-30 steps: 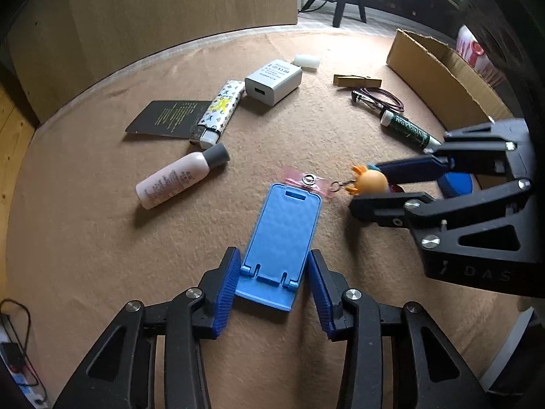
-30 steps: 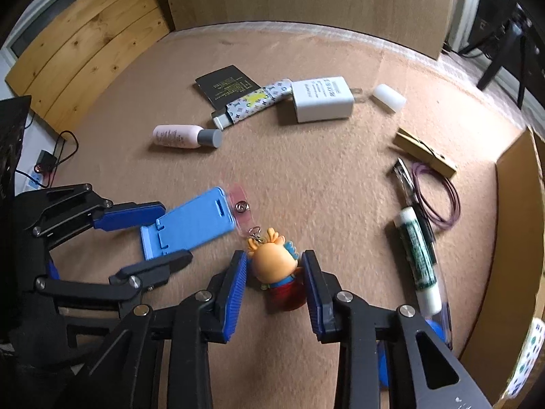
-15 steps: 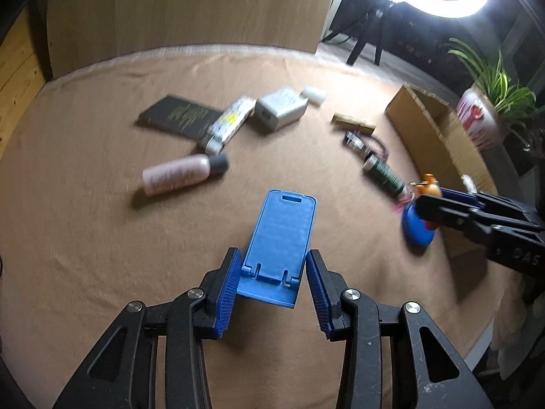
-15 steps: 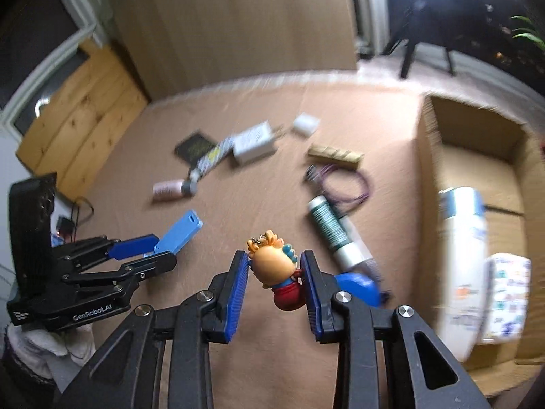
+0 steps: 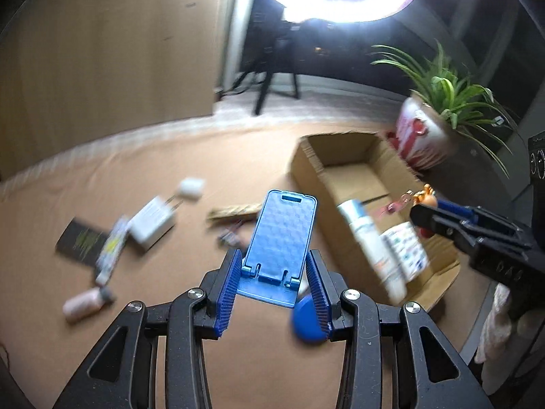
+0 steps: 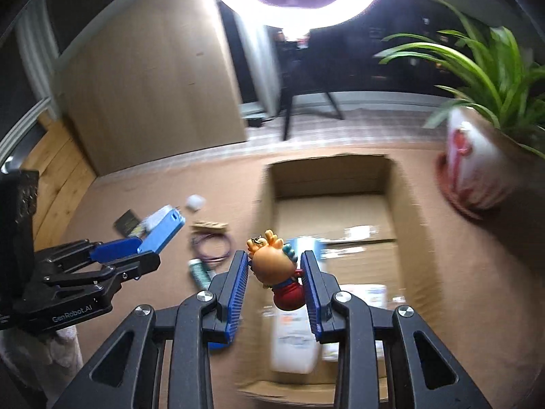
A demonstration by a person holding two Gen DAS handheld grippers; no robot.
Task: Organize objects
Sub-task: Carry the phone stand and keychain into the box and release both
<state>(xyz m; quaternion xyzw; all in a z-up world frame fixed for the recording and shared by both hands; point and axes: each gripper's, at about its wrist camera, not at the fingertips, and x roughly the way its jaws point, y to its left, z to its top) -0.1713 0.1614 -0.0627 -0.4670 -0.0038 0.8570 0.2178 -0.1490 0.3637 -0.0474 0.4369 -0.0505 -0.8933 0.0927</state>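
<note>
My left gripper (image 5: 272, 269) is shut on a blue phone stand (image 5: 277, 238) and holds it in the air above the brown mat, left of the open cardboard box (image 5: 308, 165). It shows at the left of the right wrist view (image 6: 150, 248). My right gripper (image 6: 274, 272) is shut on an orange-headed doll keychain (image 6: 276, 266) and holds it above the box (image 6: 328, 170). It shows at the right of the left wrist view (image 5: 429, 213). The box holds a white bottle (image 5: 371, 242) and a printed packet (image 5: 405, 248).
On the mat lie a white charger (image 5: 151, 226), a black card (image 5: 81, 242), a lighter (image 5: 110, 259), a pink bottle (image 5: 87, 303), a wooden clothespin (image 5: 231, 211), a purple loop (image 6: 211, 242), a green tube (image 6: 201, 272) and a blue lid (image 5: 306, 320). A potted plant (image 5: 422, 136) stands behind the box.
Both grippers have lifted their objects off the mat and swung right, toward the box. The doll keychain now hangs over the box.
</note>
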